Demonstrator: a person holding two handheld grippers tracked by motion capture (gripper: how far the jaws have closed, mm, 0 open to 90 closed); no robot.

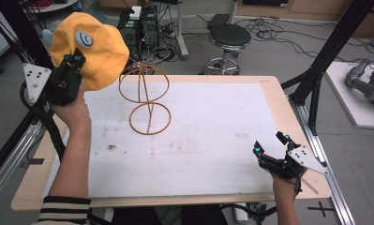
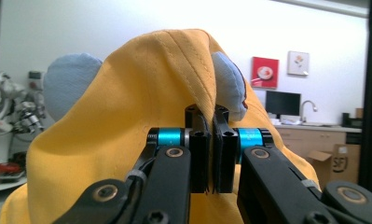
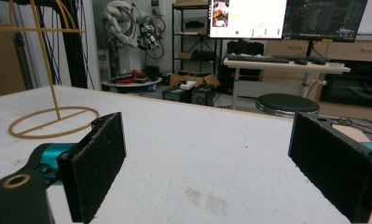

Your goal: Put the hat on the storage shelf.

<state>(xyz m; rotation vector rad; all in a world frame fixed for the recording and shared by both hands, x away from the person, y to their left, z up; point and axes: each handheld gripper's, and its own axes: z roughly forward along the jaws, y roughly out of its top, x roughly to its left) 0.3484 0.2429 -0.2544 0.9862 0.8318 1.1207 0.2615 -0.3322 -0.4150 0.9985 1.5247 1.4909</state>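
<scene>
Hat (image 1: pixel 93 47) is hanging in the air at about 10 o'clock over the tabletop (image 1: pixel 198 154), a yellow bucket-style thing with pale blue ears and a cartoon eye on it. The left tongs (image 1: pixel 74 60) are pinching it, and in the left gripper view you can see the two black jaws clamped together on a fold of the yellow fabric near the brim, with the crown flopping up over them. Wire hat stand (image 1: pixel 146 98) is sitting bare on the tabletop around 11 o'clock, just right of the hat, an upright rod with a round hoop base and a ball-shaped cage of hoops on top. The hat looks like it's brushing the top hoop's left edge, but I can't really tell if they're touching or just overlapping from this angle. The right tongs (image 1: pixel 269 145) are idling down at 4 o'clock, well apart from everything, jaws spread wide with nothing between them. So progress-wise I'd say the pickup part is done and the hat is lifted, but getting it centred over the cage, lowering it on and letting go is all left to do.
</scene>
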